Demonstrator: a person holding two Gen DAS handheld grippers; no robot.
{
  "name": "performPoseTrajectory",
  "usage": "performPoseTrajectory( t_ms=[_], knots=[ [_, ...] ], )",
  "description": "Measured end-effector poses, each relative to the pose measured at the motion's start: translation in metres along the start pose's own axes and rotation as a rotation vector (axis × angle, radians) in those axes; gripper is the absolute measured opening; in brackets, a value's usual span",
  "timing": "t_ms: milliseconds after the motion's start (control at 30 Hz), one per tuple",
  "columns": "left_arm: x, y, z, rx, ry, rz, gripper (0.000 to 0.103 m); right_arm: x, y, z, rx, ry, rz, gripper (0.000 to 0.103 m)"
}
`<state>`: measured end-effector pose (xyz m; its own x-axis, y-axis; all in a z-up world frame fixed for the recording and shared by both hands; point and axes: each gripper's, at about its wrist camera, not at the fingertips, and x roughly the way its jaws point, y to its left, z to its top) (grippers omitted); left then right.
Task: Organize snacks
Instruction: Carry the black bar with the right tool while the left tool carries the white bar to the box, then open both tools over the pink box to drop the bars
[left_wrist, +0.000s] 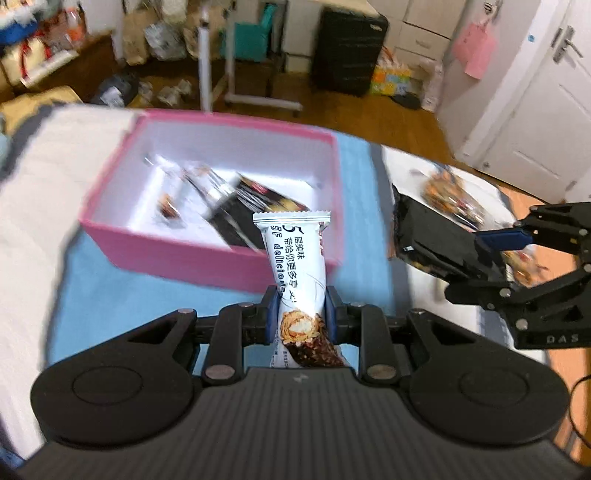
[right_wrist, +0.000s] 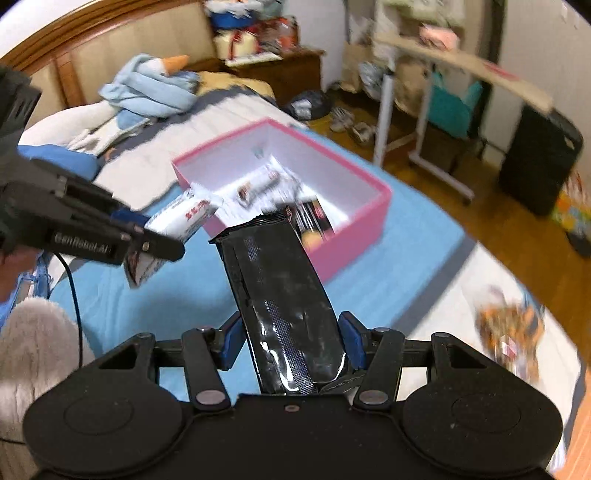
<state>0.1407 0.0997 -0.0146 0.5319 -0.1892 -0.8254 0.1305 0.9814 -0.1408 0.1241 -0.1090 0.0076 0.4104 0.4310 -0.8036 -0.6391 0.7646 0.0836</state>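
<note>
A pink box (left_wrist: 159, 243) with a white inside stands on the blue cloth on the bed and holds several snack packs (left_wrist: 221, 195). It also shows in the right wrist view (right_wrist: 354, 236). My left gripper (left_wrist: 300, 314) is shut on a white snack bar (left_wrist: 295, 266), held upright just in front of the box's near wall. My right gripper (right_wrist: 291, 339) is shut on a black snack pack (right_wrist: 280, 291), held near the box's corner. The right gripper (left_wrist: 461, 243) shows in the left wrist view, right of the box. The left gripper (right_wrist: 147, 236) shows in the right wrist view.
More orange-patterned snack packs (right_wrist: 509, 332) lie on the white sheet to the right; they also show in the left wrist view (left_wrist: 447, 195). A blue blanket and stuffed toy (right_wrist: 151, 88) lie near the headboard. A rolling table (right_wrist: 424, 110) and a black suitcase (left_wrist: 347, 51) stand on the floor.
</note>
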Motion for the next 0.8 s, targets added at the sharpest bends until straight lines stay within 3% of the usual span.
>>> performPoseTrajectory(
  t_ms=[200,467,633,800],
  knots=[
    [0.012,0.031,0.043,-0.016,-0.008,0.045,0.024,0.035,0.006,0.051,-0.077,-0.047,0.004,0.060],
    [0.078,0.075,0.082,-0.082,-0.002,0.263,0.024,0.112,0.000,0.093,-0.092,0.004,-0.002,0.060],
    [0.114,0.100,0.088,-0.146,0.022,0.238,0.024,0.159,0.001,0.095,-0.066,0.055,0.057,0.060],
    [0.140,0.107,0.085,-0.127,0.070,0.288,0.026,0.189,0.008,0.101,-0.092,0.090,0.095,0.060]
  ],
)
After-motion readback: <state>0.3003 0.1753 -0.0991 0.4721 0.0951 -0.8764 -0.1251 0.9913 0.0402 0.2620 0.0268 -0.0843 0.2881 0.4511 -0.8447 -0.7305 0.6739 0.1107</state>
